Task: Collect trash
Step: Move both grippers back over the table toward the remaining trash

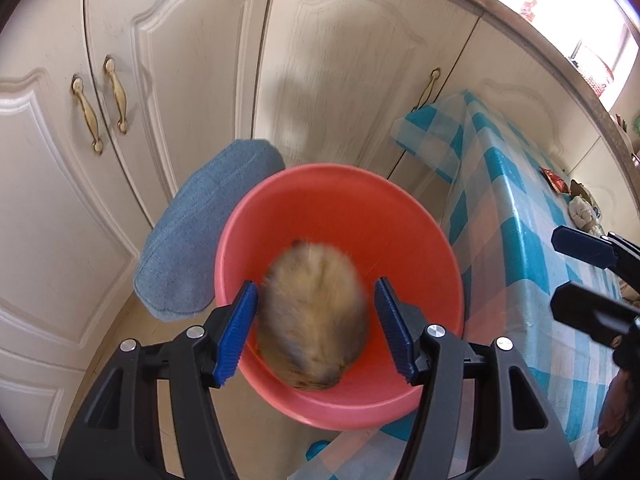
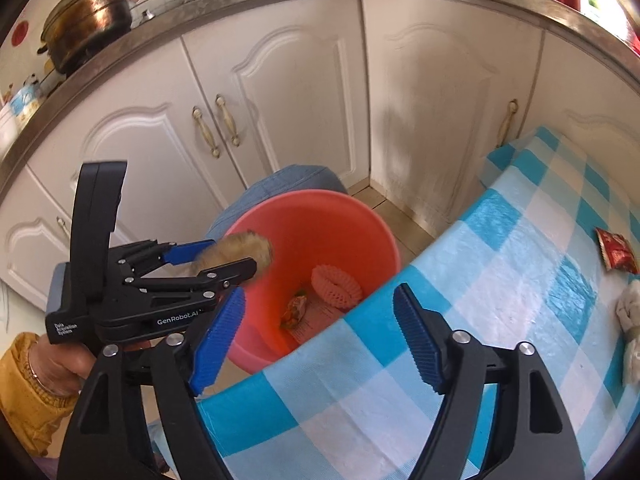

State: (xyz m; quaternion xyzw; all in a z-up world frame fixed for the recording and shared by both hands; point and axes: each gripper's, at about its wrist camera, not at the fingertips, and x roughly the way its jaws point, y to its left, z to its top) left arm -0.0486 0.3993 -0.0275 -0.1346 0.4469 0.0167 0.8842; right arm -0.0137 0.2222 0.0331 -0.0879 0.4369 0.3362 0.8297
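Reading off the left gripper (image 1: 316, 284): a fuzzy tan lump (image 1: 312, 316) is seated between the two blue pads (image 1: 236, 332), blurred, so its exact nature cannot be told. In the right wrist view the lump is seen clamped near the fingertips and sticking out past them, so the fingers are taken as clenched on it. The contact on the right-hand pad is not clearly resolved in the left wrist view.

The red bucket (image 1: 360, 208) is located directly beyond and below the left fingertips, with the lump held over its mouth, inside the rim line. A blue cushion (image 1: 200, 232) is seen behind the bucket, to the left of the left finger.

Bucket contents, as seen from the right wrist view: a pink foam net (image 2: 336, 288) and a crumpled orange-green wrapper (image 2: 294, 310) are lying on the bottom, just beside each other.

The right gripper (image 2: 320, 290) is spread wide, and nothing is held between its pads. It is positioned over the edge of the blue-checked tablecloth (image 2: 500, 280), with the bucket just beyond its left fingertip.

Well off to the right of the right finger, a red packet (image 2: 616, 254) and a white crumpled piece (image 2: 632, 308) are left on the cloth.
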